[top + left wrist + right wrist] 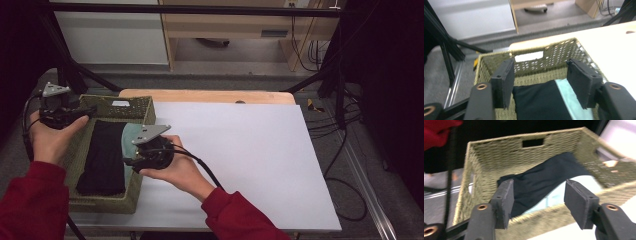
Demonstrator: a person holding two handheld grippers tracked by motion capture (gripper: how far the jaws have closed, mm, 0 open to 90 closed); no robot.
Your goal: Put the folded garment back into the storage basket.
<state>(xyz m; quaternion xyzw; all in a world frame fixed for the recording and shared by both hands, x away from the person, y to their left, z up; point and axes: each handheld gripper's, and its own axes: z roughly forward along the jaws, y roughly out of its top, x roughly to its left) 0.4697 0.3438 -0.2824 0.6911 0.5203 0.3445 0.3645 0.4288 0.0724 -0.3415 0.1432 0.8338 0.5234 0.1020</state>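
Note:
A woven olive basket [135, 107] stands at the table's left end. Inside lies a folded black cloth [105, 157] on top of a pale teal cloth [129, 136]. My left gripper [90, 111] hovers over the basket's far left corner, open, with nothing between its pads. In the left gripper view the left gripper [540, 67] looks down on the black cloth [539, 100] and the teal cloth [566, 92]. My right gripper [129, 159] hangs over the basket's right rim, open and empty. The right gripper [539, 185] faces the basket [499, 150] and the black cloth [554, 170].
A white sheet [240, 150] covers the wooden tabletop [210, 95] to the right of the basket. Black frame poles [70, 70] stand behind the basket, and cables [345, 125] trail over the floor at the right.

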